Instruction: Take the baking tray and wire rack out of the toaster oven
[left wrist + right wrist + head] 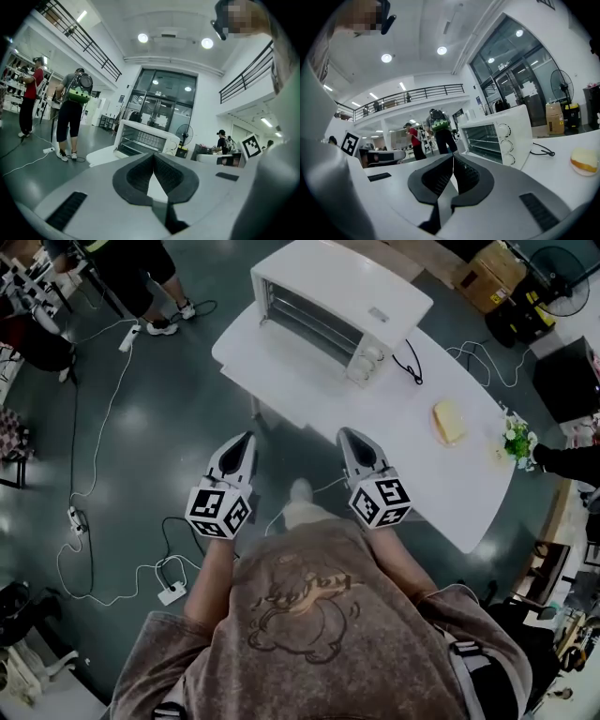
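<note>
- Plainly, nothing is in hand yet: the left gripper has its jaws pressed together with nothing between them, as its own view shows.
- The right gripper is likewise clenched and empty, its dark pads meeting in a thin line in its own view.
- Both grippers are held out level in front of the person, side by side, pointing toward the near edge of the white table. They are short of that edge and touch nothing.
- The toaster oven stands at the table's far end, well apart from both grippers. In the two gripper views it sits beyond the closed tips.
- Its door looks shut, with no flap hanging open in front.
- Through the glass, thin horizontal bars show, which I take for the wire rack, in place inside. The baking tray cannot be told apart from it at this range; I judge it is inside as well.
- So the task is at its very start. Left to do are reaching the oven, opening the door, drawing out the tray and rack, and setting them down on the bare tabletop.
</note>
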Demonstrator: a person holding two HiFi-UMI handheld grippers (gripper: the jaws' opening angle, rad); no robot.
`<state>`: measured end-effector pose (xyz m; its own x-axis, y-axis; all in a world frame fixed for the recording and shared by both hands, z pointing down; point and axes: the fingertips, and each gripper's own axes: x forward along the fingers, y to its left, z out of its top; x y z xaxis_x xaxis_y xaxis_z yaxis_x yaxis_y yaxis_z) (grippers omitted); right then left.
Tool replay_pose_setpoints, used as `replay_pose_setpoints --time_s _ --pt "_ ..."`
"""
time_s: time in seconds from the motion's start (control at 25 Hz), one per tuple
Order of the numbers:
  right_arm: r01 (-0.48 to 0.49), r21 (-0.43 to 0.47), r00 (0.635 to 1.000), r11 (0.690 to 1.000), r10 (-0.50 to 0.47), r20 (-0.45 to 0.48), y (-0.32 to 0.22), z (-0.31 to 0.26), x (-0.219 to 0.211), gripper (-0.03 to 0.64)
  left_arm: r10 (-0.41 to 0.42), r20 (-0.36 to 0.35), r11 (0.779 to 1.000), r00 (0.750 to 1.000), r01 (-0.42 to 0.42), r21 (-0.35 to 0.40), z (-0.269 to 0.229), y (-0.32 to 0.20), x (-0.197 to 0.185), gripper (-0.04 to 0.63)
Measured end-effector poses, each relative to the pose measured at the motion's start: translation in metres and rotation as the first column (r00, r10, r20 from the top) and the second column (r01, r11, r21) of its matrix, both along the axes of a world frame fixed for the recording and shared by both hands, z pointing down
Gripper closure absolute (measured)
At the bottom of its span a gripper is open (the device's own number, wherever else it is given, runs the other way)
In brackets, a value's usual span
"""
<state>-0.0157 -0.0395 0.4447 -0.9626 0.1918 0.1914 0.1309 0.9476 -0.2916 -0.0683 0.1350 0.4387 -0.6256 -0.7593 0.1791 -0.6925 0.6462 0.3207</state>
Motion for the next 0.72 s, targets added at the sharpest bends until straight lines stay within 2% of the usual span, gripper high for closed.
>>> replay_pose_setpoints --time_s 0.48,0.72 --pt "0.042 -0.061 0.999 0.997 -0.043 -0.011 -0.026 0.009 -0.074 0.615 -0.038 -0.012 0.999 0.999 0.038 0.023 0.000 -0.038 -0.080 0.592" --pt "-0.024 -0.127 0.999 0.992 0.018 -0.047 -0.036 0.020 -0.102 0.615 -0.024 -0.039 0.999 0.999 0.025 0.041 0.002 -0.044 -0.117 0.592"
